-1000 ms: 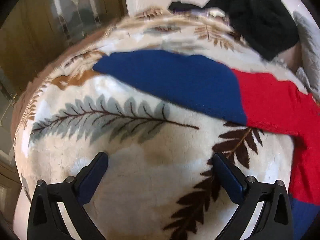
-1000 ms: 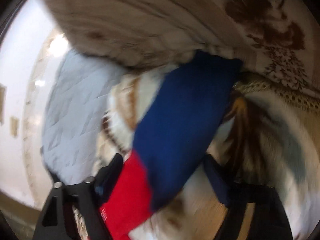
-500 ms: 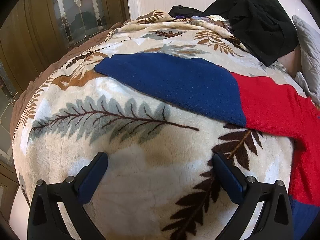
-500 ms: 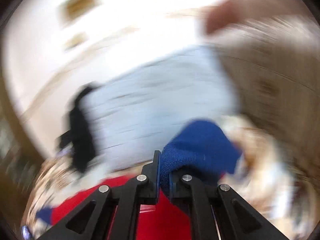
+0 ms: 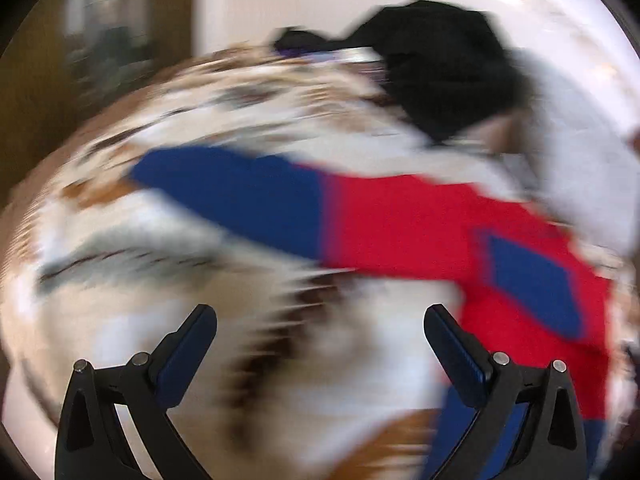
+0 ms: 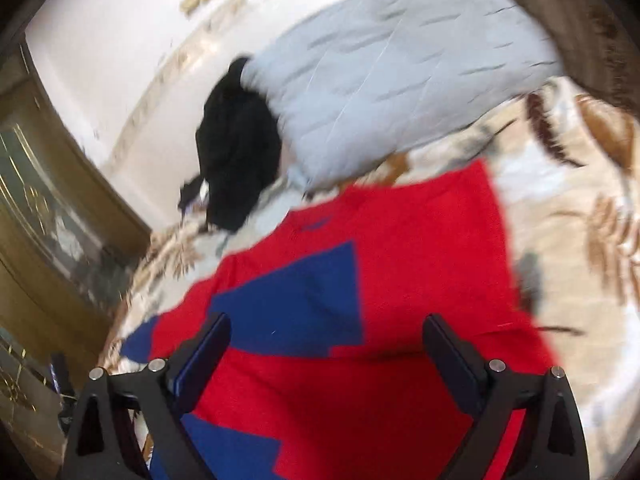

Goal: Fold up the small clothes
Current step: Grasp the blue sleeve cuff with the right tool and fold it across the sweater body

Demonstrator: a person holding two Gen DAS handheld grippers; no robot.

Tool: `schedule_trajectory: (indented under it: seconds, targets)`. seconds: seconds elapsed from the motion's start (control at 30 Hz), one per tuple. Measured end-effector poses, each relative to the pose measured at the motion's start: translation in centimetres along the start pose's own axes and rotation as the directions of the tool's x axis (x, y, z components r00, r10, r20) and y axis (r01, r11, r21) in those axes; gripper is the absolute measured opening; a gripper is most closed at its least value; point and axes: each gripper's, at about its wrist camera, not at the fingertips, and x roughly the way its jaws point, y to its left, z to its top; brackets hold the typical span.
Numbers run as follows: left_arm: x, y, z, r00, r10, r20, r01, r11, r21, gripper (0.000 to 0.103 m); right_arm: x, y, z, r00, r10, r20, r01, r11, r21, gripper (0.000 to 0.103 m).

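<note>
Now the red-and-blue sweater (image 6: 420, 272) lies flat, its left sleeve (image 5: 240, 188) stretching far-left across the leaf-print blanket (image 5: 280, 360). Right gripper (image 6: 326, 354), jaws just opened wide, grips nothing; left gripper (image 5: 320, 344) likewise spread, empty.

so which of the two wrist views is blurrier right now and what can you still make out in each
Left wrist view is worse: heavy motion smear across the leaf-print blanket, the red and blue sweater only colour blocks, the left gripper itself sharp. Right wrist view is milder: the sweater's blue panel and grey quilted cushion keep soft edges, fisheye bending the rim, the right gripper crisp with jaws apart.
</note>
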Motion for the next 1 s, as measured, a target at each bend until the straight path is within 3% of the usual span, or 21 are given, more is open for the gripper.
schedule_trajectory:
  seconds: [0.1, 0.23, 0.3, 0.33, 0.4, 0.43, 0.5, 0.6, 0.67, 0.7, 0.73, 0.77, 0.8, 0.87, 0.9, 0.93, 0.97, 1.0]
  targets:
    - [0.7, -6.4, 1.7, 0.979, -0.192, -0.068, 0.197, 0.978, 0.074, 0.102, 0.3, -1.5, -0.7, 0.999, 0.034, 0.016, -0.035, 0.998, 0.057, 0.098]
    - [4.1, -13.2, 3.9, 0.970, -0.222, -0.104, 0.235, 0.962, 0.140, 0.094, 0.3, -3.0, 0.0, 0.996, 0.073, 0.040, -0.079, 0.986, 0.149, 0.098]
    - [7.1, -15.2, 3.8, 0.975, -0.185, -0.125, 0.207, 0.958, 0.198, 0.094, -0.6, -3.9, 0.4, 0.996, 0.040, 0.079, -0.054, 0.983, 0.175, 0.098]
    - [9.4, -15.8, 3.2, 0.980, -0.121, -0.159, 0.156, 0.960, 0.231, 0.094, -1.5, -4.8, 0.9, 0.995, 0.007, 0.100, -0.027, 0.979, 0.203, 0.098]
    - [13.4, -15.7, 1.4, 0.973, -0.035, -0.230, 0.096, 0.961, 0.260, 0.090, -2.4, -6.4, 1.7, 0.991, -0.065, 0.116, 0.037, 0.971, 0.236, 0.098]
    - [12.8, -16.0, 0.5, 0.993, -0.046, -0.113, 0.080, 0.944, 0.320, 0.094, -2.5, -7.2, 2.3, 0.990, -0.084, 0.109, 0.054, 0.965, 0.256, 0.098]
    - [12.4, -16.3, -0.2, 0.996, -0.035, -0.079, 0.060, 0.935, 0.348, 0.094, -1.5, -8.4, 3.2, 0.995, -0.077, 0.068, 0.054, 0.956, 0.288, 0.098]
    - [12.4, -16.0, 0.0, 0.994, -0.064, -0.088, 0.089, 0.942, 0.325, 0.094, 2.3, -9.2, 5.4, 0.997, -0.074, -0.020, 0.076, 0.960, 0.268, 0.098]
    - [12.3, -16.1, 0.0, 0.995, -0.064, -0.078, 0.086, 0.940, 0.331, 0.094, 6.7, -9.1, 7.0, 0.982, -0.099, -0.160, 0.125, 0.979, 0.162, 0.096]
    - [12.3, -16.1, 0.0, 0.995, -0.064, -0.074, 0.085, 0.939, 0.333, 0.095, 9.0, -9.2, 6.9, 0.960, -0.137, -0.244, 0.170, 0.979, 0.117, 0.080]
    - [12.2, -16.0, -0.1, 0.995, -0.066, -0.071, 0.086, 0.939, 0.333, 0.095, 10.3, -9.4, 6.7, 0.940, -0.186, -0.287, 0.216, 0.973, 0.076, 0.046]
    - [12.2, -16.1, -0.2, 0.995, -0.067, -0.070, 0.086, 0.939, 0.334, 0.095, 10.6, -9.0, 7.0, 0.930, -0.232, -0.285, 0.245, 0.969, 0.012, 0.030]
    - [12.1, -16.1, -0.2, 0.995, -0.069, -0.068, 0.088, 0.939, 0.333, 0.095, 10.0, -8.6, 7.7, 0.938, -0.195, -0.288, 0.211, 0.977, 0.026, 0.012]
    - [12.3, -16.0, -0.3, 0.995, -0.075, -0.066, 0.093, 0.938, 0.333, 0.096, 7.4, -6.8, 8.5, 0.961, -0.205, -0.184, 0.205, 0.979, -0.015, 0.012]
    - [12.4, -16.1, -0.4, 0.995, -0.075, -0.065, 0.092, 0.937, 0.337, 0.098, 6.8, -6.3, 8.4, 0.957, -0.258, -0.136, 0.252, 0.966, -0.060, 0.011]
    - [12.6, -16.3, -0.5, 0.995, -0.069, -0.065, 0.088, 0.935, 0.344, 0.100, 8.0, -6.9, 7.6, 0.925, -0.337, -0.177, 0.326, 0.941, -0.093, 0.012]
    - [12.6, -16.4, -0.4, 0.996, -0.062, -0.065, 0.081, 0.933, 0.351, 0.100, 9.6, -8.2, 6.8, 0.894, -0.363, -0.264, 0.352, 0.932, -0.087, 0.012]
    - [12.5, -16.5, -0.5, 0.996, -0.058, -0.063, 0.077, 0.932, 0.355, 0.100, 9.7, -9.3, 6.3, 0.901, -0.339, -0.271, 0.341, 0.939, -0.041, 0.016]
